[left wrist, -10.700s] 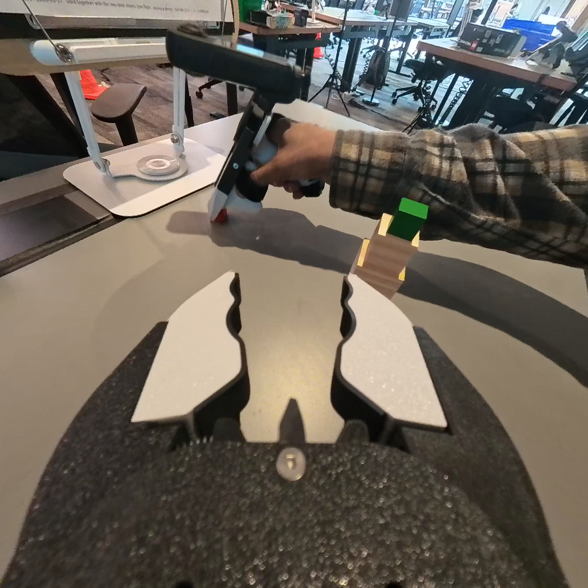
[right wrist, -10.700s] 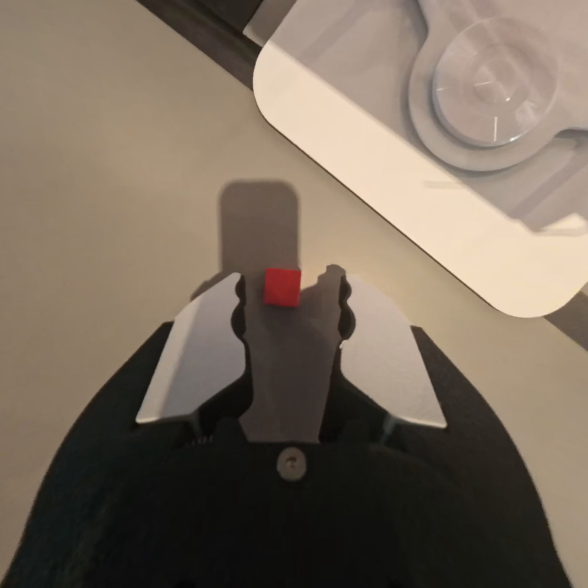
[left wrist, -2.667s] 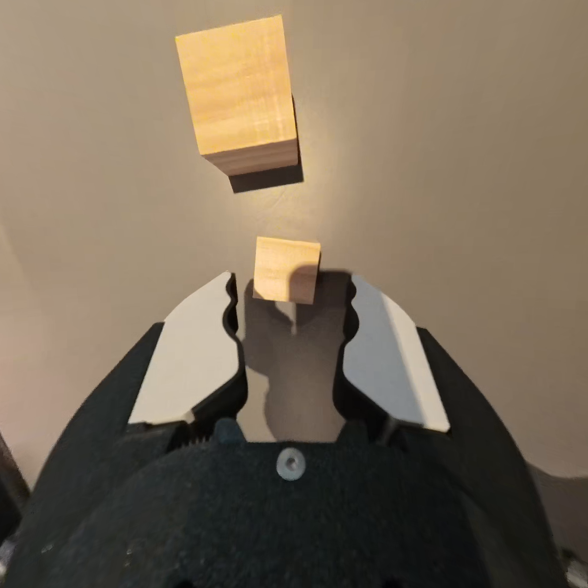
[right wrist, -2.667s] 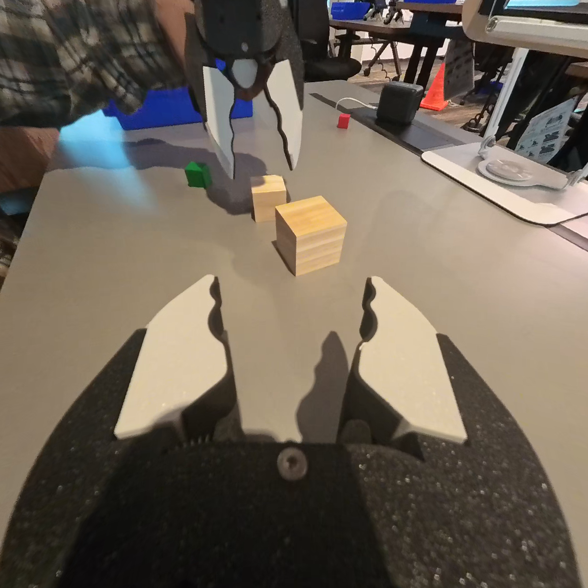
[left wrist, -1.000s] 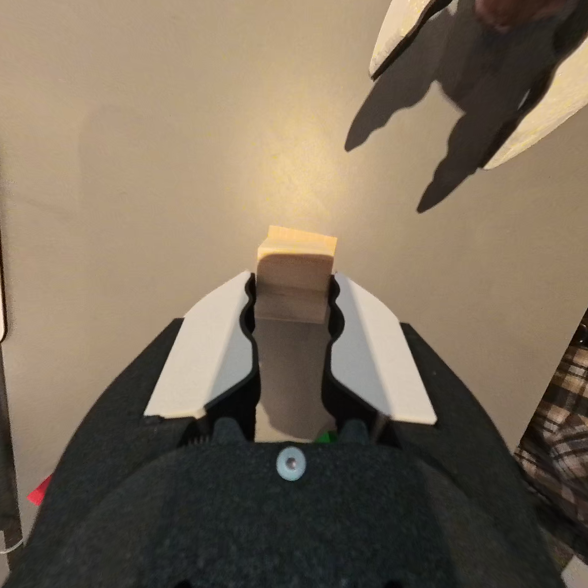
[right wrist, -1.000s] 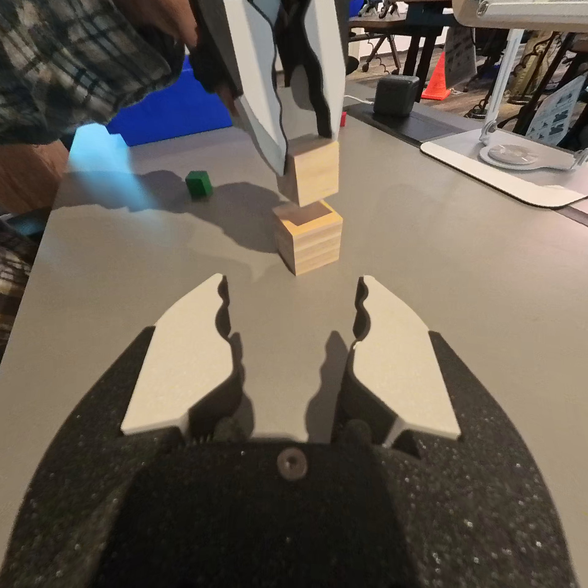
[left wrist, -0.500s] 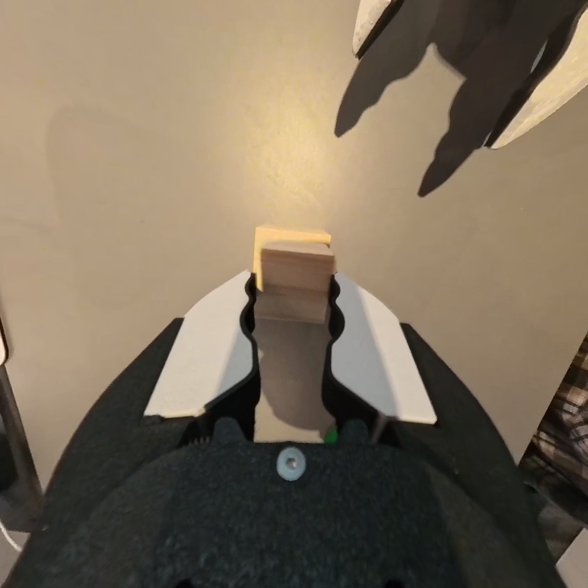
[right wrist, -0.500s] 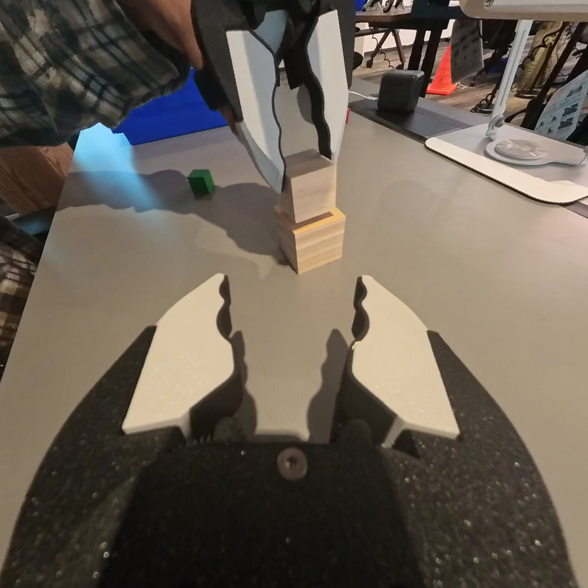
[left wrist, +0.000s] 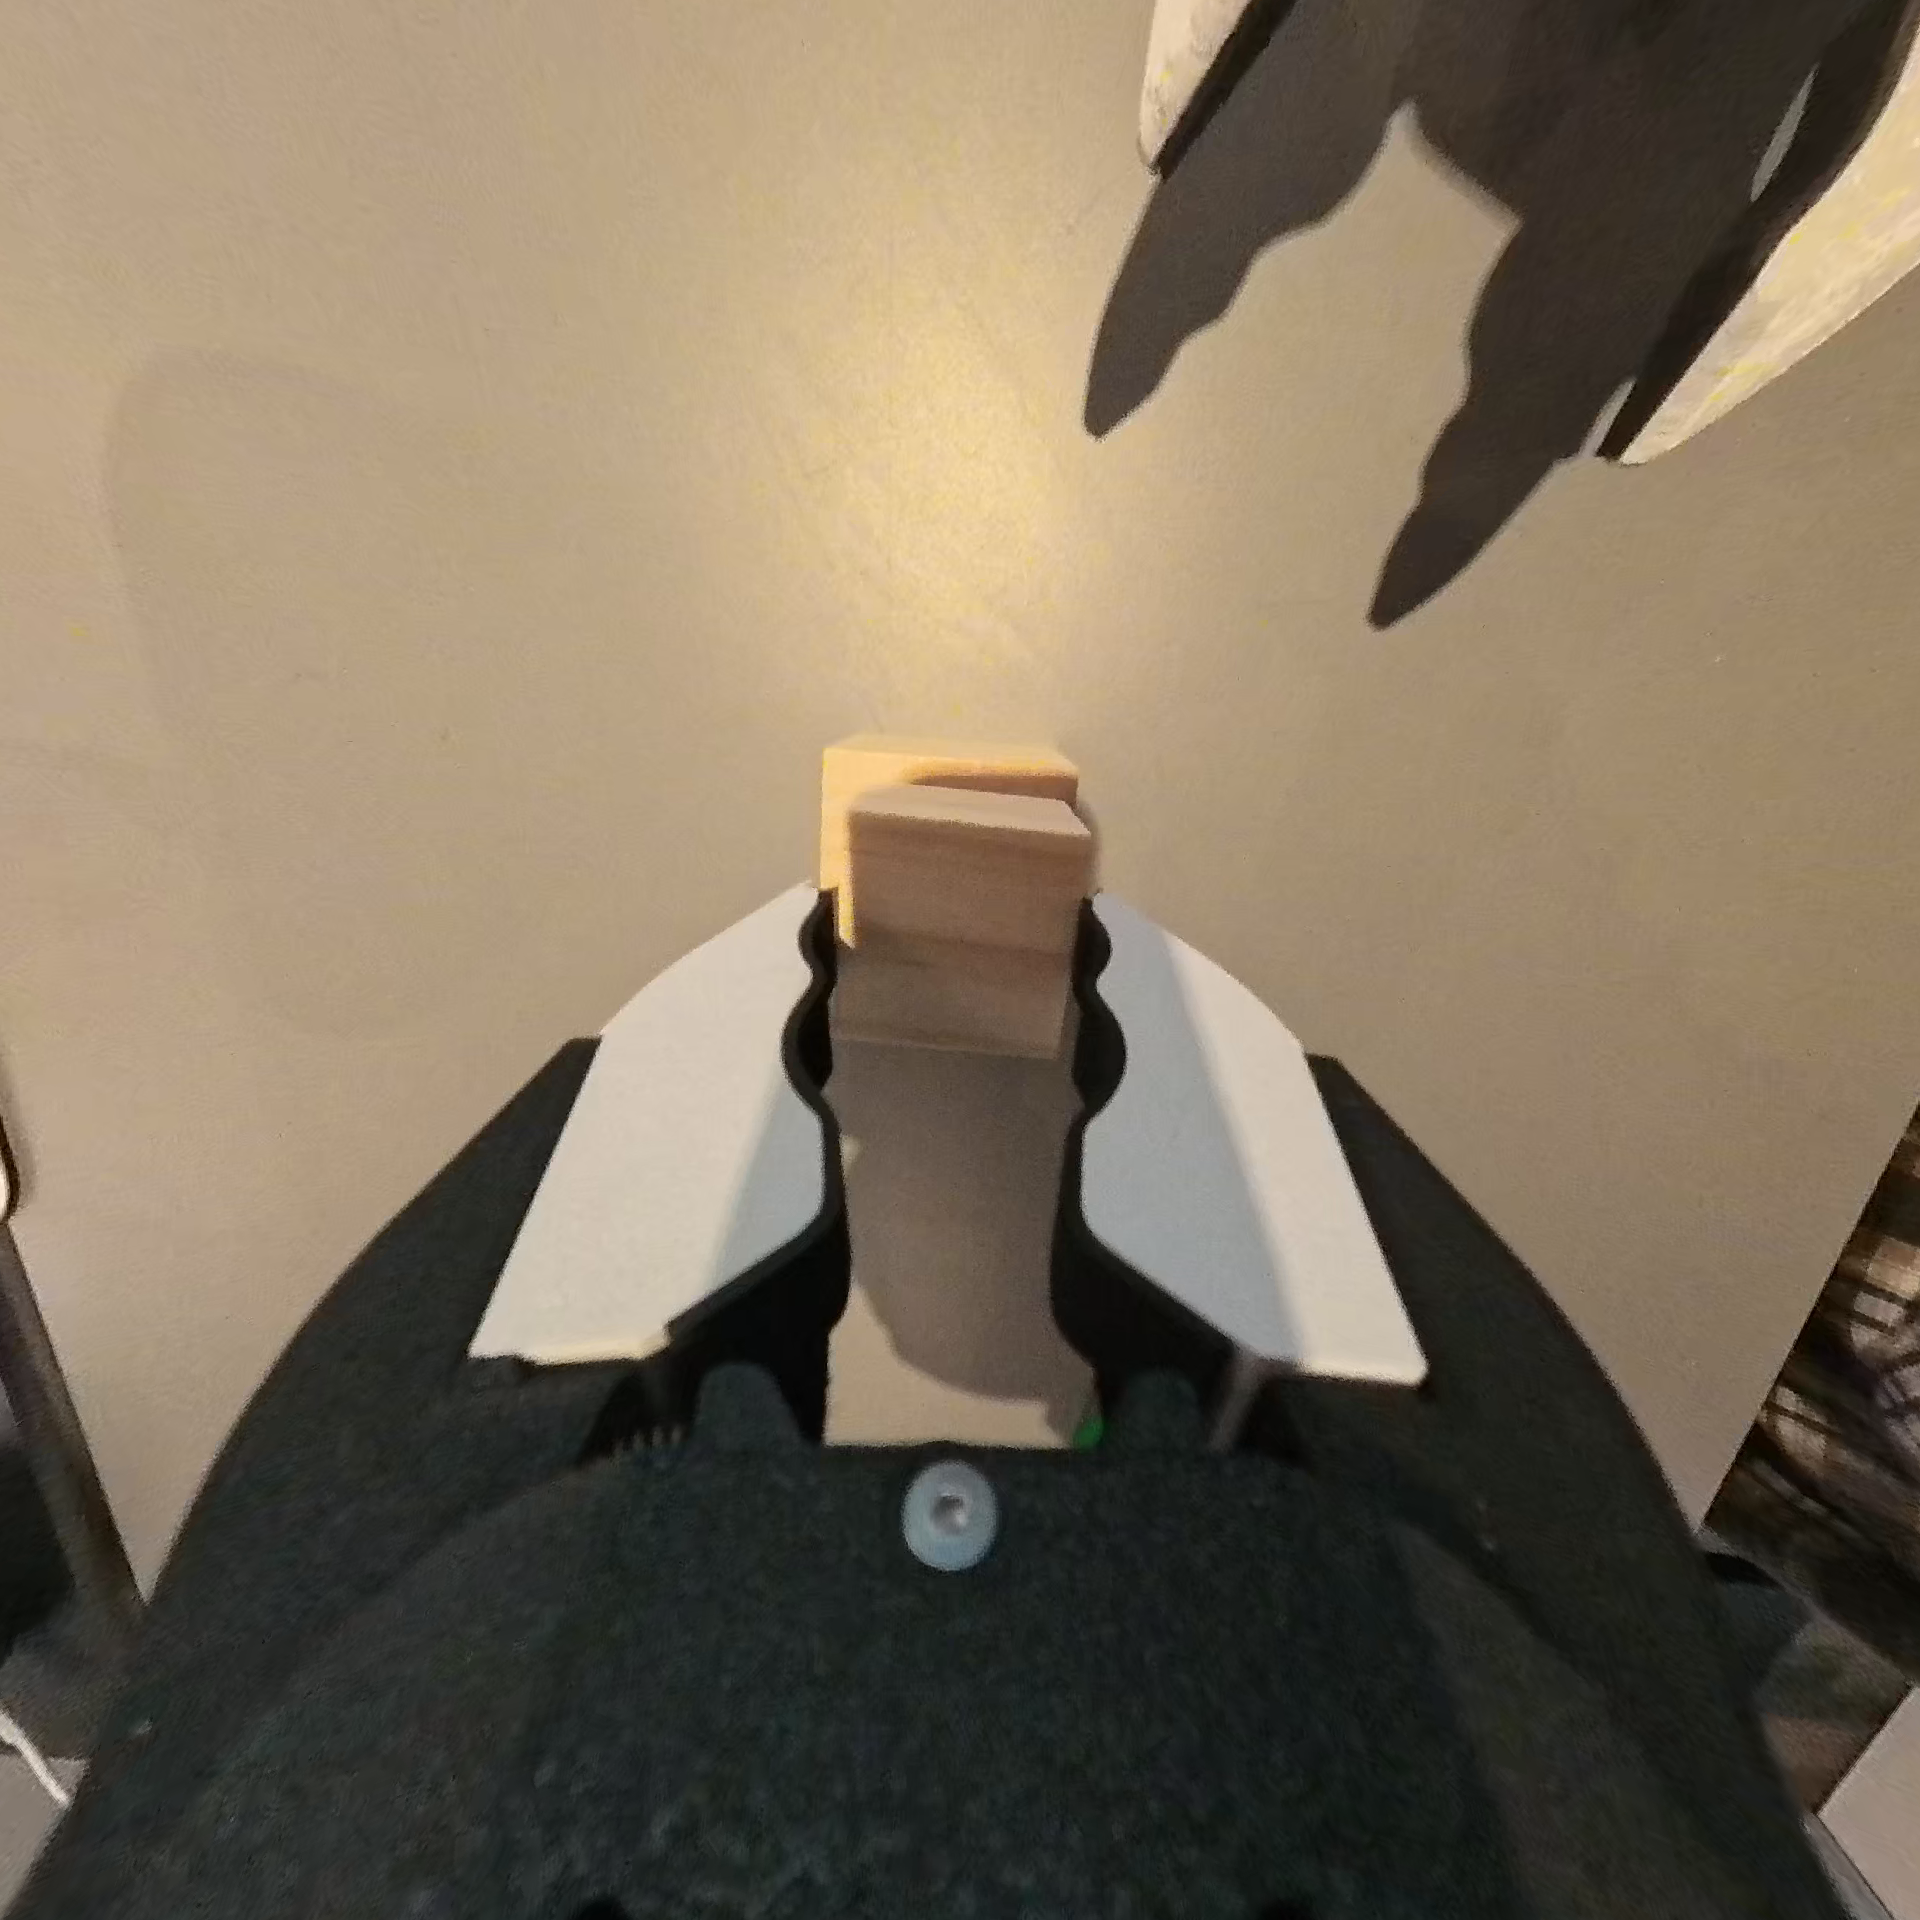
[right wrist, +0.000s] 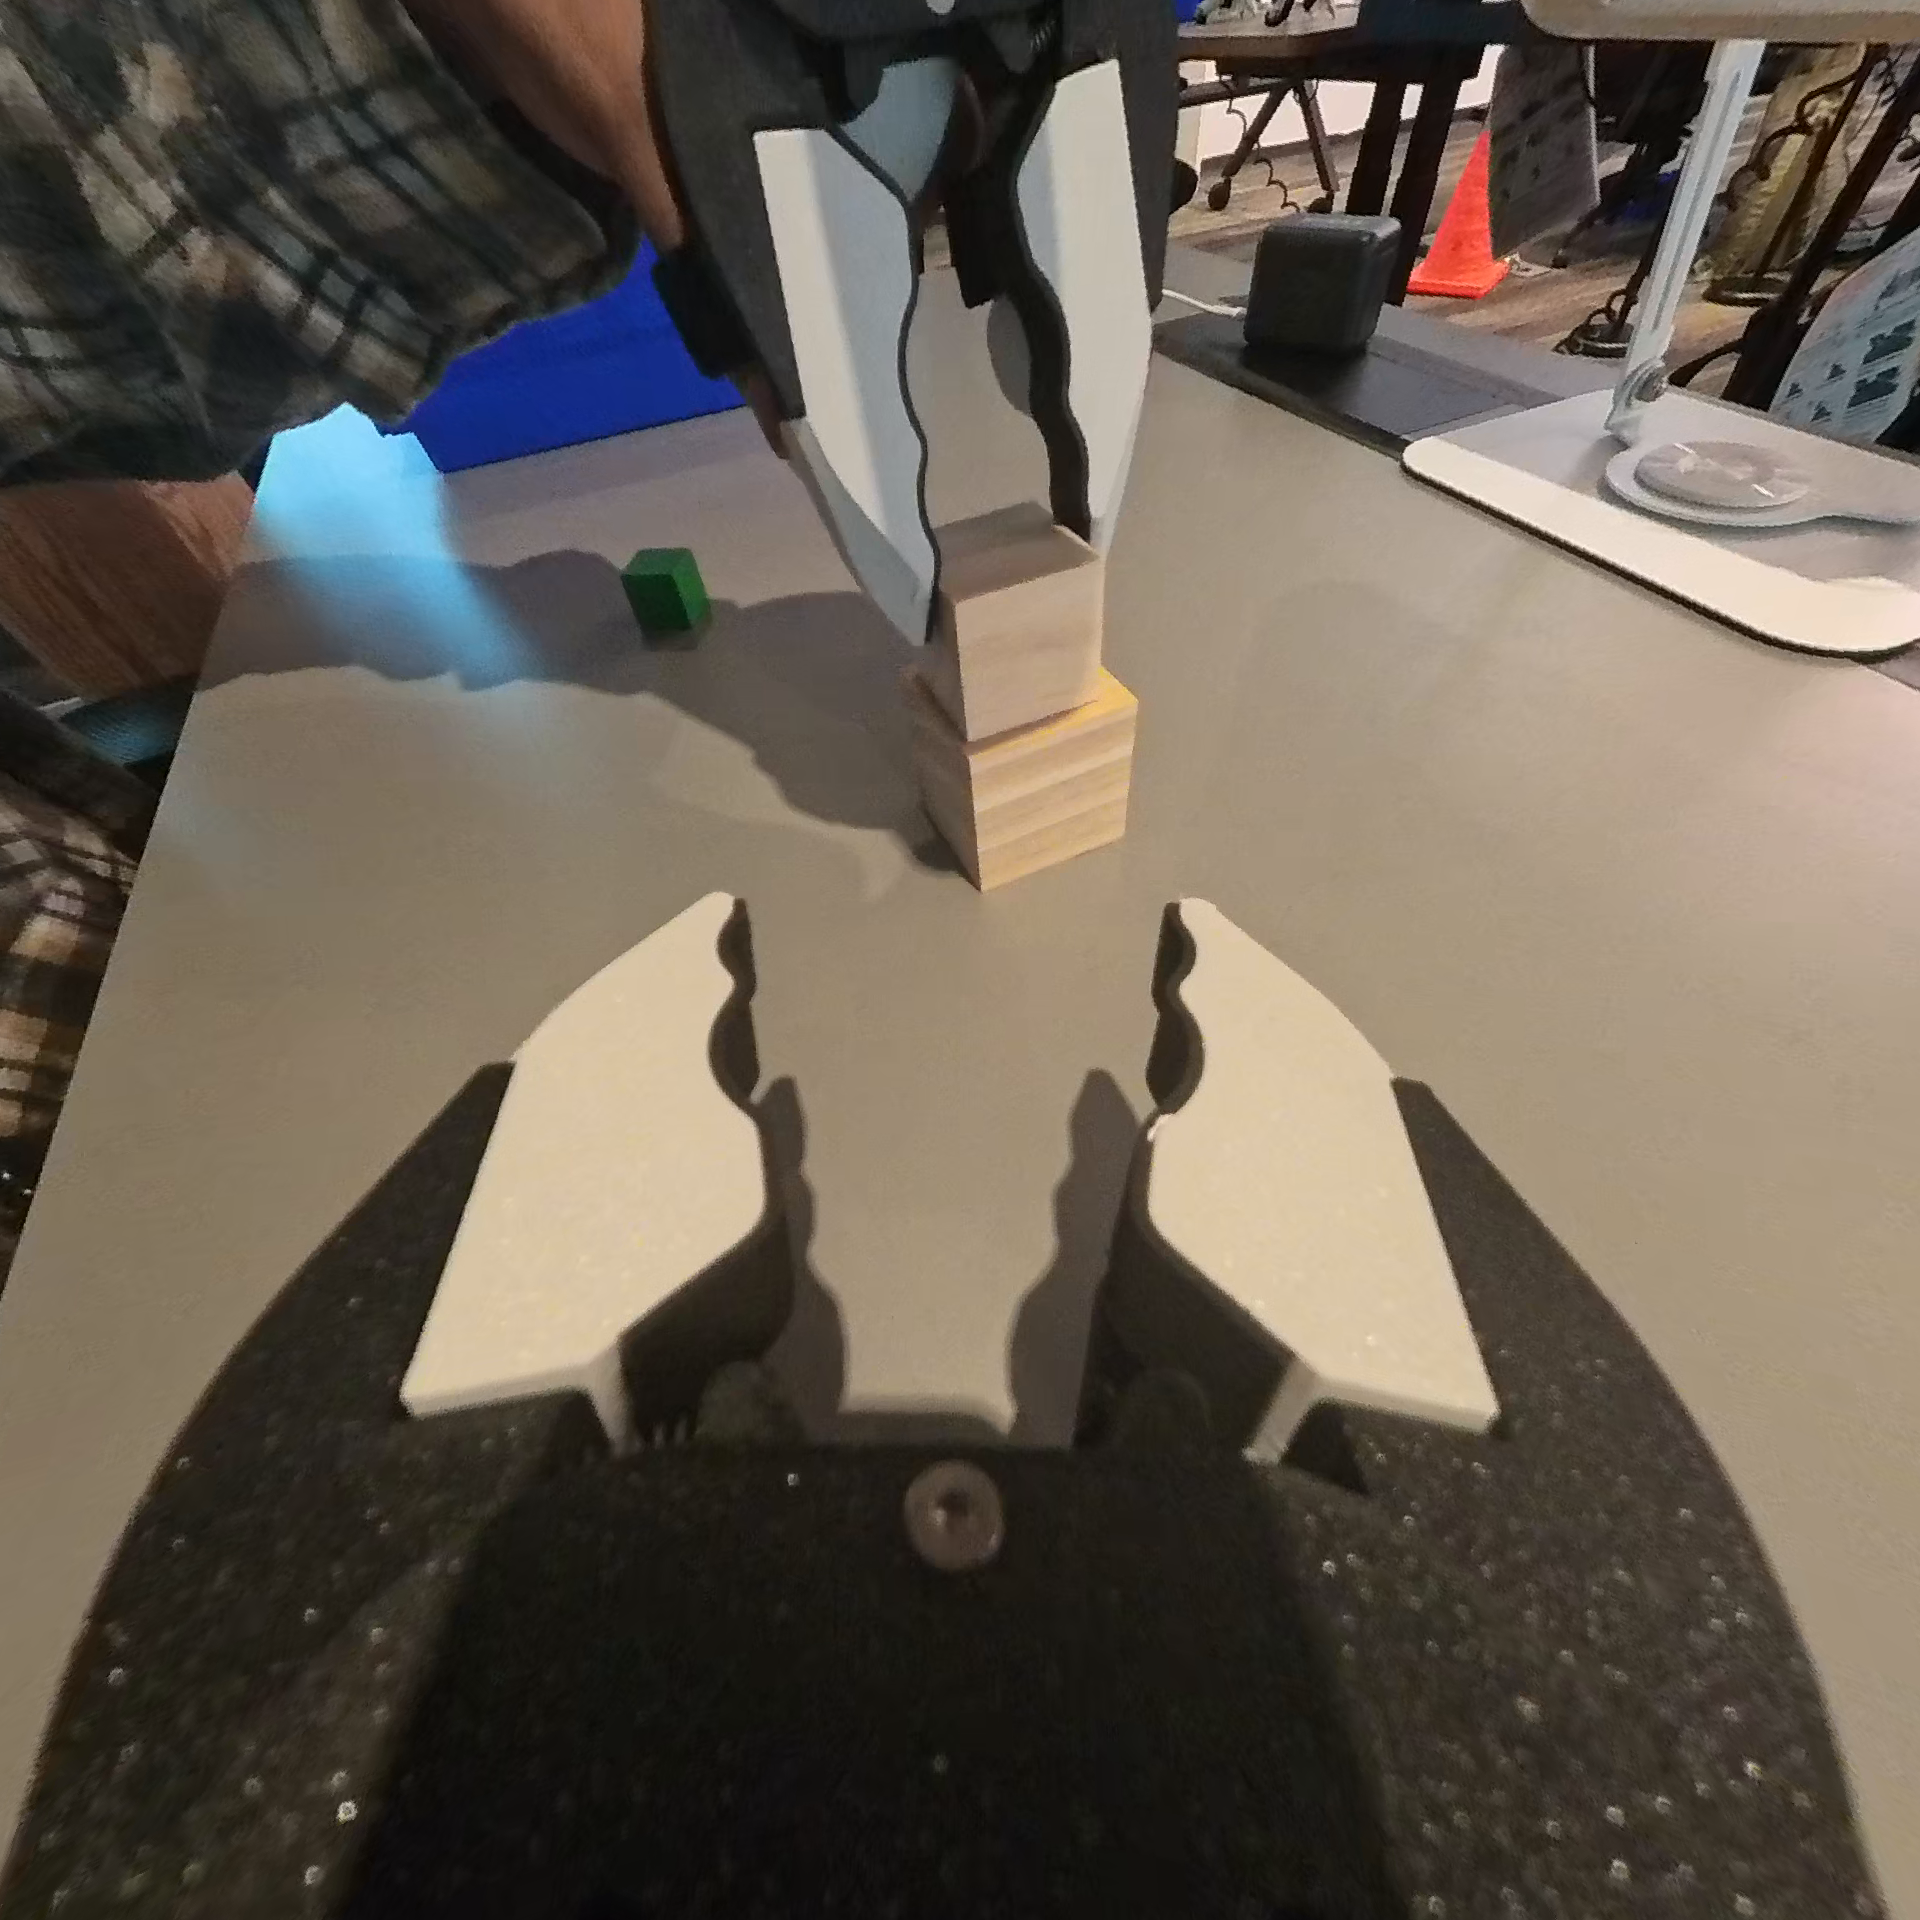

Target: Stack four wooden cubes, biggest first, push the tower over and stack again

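Note:
My left gripper [left wrist: 956, 925] is shut on the medium wooden cube [left wrist: 961, 914] and points straight down. The cube rests on top of the big wooden cube [left wrist: 847, 790], whose edge shows behind it. In the right wrist view the left gripper [right wrist: 1003, 561] holds the medium cube [right wrist: 1023, 649] on the big cube [right wrist: 1039, 800]. The medium cube sits slightly turned and offset toward the left. A small green cube [right wrist: 665, 590] lies on the table to the left. My right gripper [right wrist: 951, 935] is open and empty, low over the table just in front of the stack.
A white base plate with a stand [right wrist: 1683, 520] is at the right. A black box [right wrist: 1320, 286] sits on a dark mat at the table's far edge. A person's plaid sleeve [right wrist: 260, 208] is at the upper left. The grey table [right wrist: 1455, 935] has free room around the stack. My hands' fingertips stand some 11 centimetres from each other.
My left gripper has lowered the medium cube onto the big cube. 10.7 s ago the right gripper was at a red cube; that stack has since fallen.

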